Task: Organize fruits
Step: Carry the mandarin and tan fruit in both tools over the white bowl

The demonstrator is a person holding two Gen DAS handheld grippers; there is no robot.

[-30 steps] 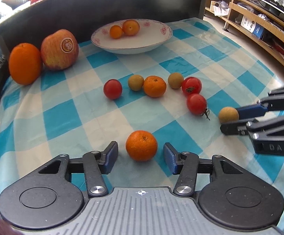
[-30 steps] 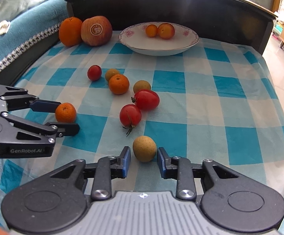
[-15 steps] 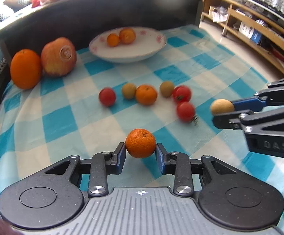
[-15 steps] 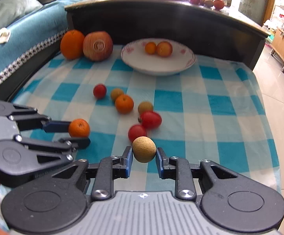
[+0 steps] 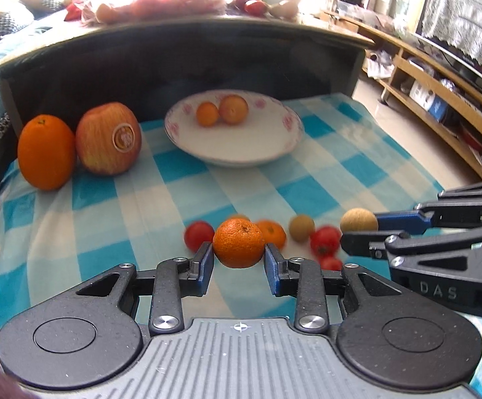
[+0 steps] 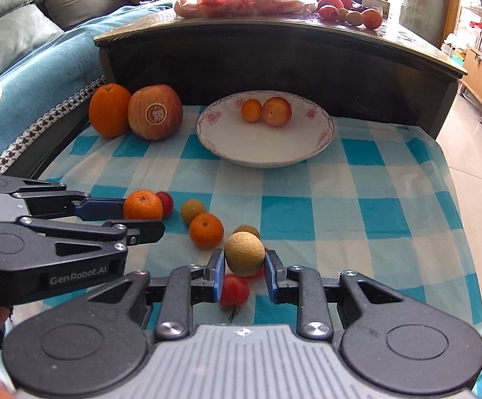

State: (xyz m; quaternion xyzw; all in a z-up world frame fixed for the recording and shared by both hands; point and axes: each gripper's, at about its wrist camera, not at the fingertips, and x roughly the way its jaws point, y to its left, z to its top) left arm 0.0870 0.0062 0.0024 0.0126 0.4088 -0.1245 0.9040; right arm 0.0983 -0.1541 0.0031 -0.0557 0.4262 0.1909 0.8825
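**A:** So where was everything at that moment?

**B:** The left gripper was pinching a small mandarin, lifted clear of the checked cloth, lower centre of the left wrist view. The right gripper was clamped on a tan round fruit, also off the cloth. In the left view it poked in from the right edge.

**A:** And the loose stuff?

**B:** Bunched mid-frame under both grippers: a second mandarin, a yellowish small fruit, another tan one, plus cherry tomatoes, a bit blurry. One tomato sat right below the right fingers.

**A:** Room to move?

**B:** Plenty. The white bowl sat upper centre near the dark headboard-like wall, with two orange fruits at its far side and most of its floor bare. The cloth between the cluster and the bowl was open. The big orange and stickered apple touched each other at upper left, close to the desk's left edge. The right half of the cloth was bare out to where it dropped off toward the floor.
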